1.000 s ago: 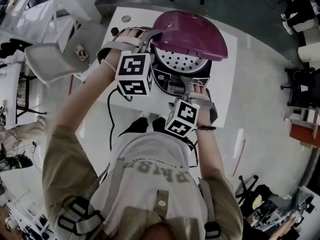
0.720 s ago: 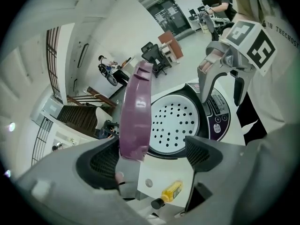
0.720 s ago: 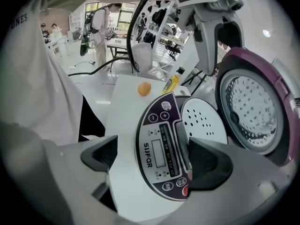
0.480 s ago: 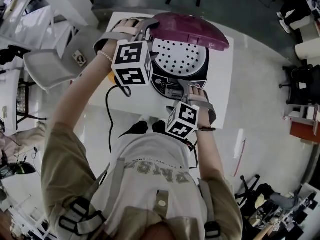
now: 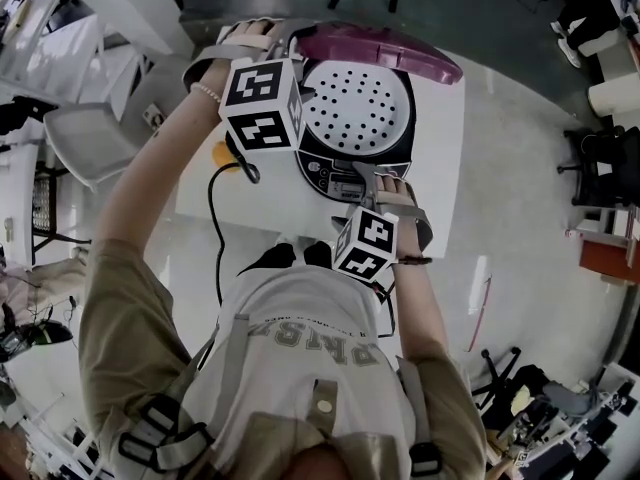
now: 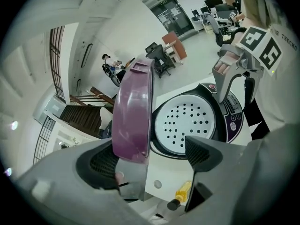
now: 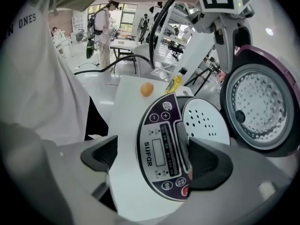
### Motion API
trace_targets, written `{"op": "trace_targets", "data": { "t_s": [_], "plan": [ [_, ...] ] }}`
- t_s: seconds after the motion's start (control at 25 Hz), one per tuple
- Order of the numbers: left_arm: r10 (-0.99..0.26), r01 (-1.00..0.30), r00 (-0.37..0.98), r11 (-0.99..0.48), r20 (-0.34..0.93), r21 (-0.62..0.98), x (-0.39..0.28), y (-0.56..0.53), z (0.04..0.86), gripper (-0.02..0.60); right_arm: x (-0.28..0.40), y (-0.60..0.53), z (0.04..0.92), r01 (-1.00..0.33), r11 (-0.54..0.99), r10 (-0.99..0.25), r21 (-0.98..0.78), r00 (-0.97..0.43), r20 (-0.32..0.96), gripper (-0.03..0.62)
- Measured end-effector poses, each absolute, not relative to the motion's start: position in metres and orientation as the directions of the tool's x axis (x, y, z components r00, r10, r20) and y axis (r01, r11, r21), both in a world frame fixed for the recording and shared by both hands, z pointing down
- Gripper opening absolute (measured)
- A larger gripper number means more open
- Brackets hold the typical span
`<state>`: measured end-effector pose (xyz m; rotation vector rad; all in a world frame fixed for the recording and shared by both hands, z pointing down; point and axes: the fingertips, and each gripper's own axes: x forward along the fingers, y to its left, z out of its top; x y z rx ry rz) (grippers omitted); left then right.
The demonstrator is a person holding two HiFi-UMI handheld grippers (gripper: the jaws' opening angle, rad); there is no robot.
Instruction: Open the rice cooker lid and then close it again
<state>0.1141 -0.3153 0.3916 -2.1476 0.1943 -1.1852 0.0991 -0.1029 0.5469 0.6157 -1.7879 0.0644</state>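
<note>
Purple lid (image 6: 133,111) stood near upright, its edge between the parted jaws of the left claw (image 6: 154,159), close to one jaw, not clamped. Rice cooker (image 5: 355,118) open, perforated inner plate (image 6: 185,123) bare just beyond that claw. Right claw (image 7: 152,162): jaws apart, astride the control panel (image 7: 161,153). Opening judged done; closing left. Surface (image 5: 440,178) edge lay near the right claw. The lid's downswing looked unobstructed, save the right claw at the front lip.

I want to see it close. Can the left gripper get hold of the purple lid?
Probably yes. The purple lid stands upright between the open jaws of the left gripper, close to one jaw, with nothing else between them. The right gripper sits over the control panel, out of the way.
</note>
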Motion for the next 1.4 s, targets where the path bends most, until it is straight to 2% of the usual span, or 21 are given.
{"op": "trace_targets", "data": {
  "t_s": [1.4],
  "plan": [
    [-0.450,0.094,0.550,-0.804,0.704,-0.587,0.144,-0.408,0.358,0.453,0.098,-0.103,0.543,-0.448,0.870,-0.336,0.204,-0.238,0.911,0.448]
  ]
}}
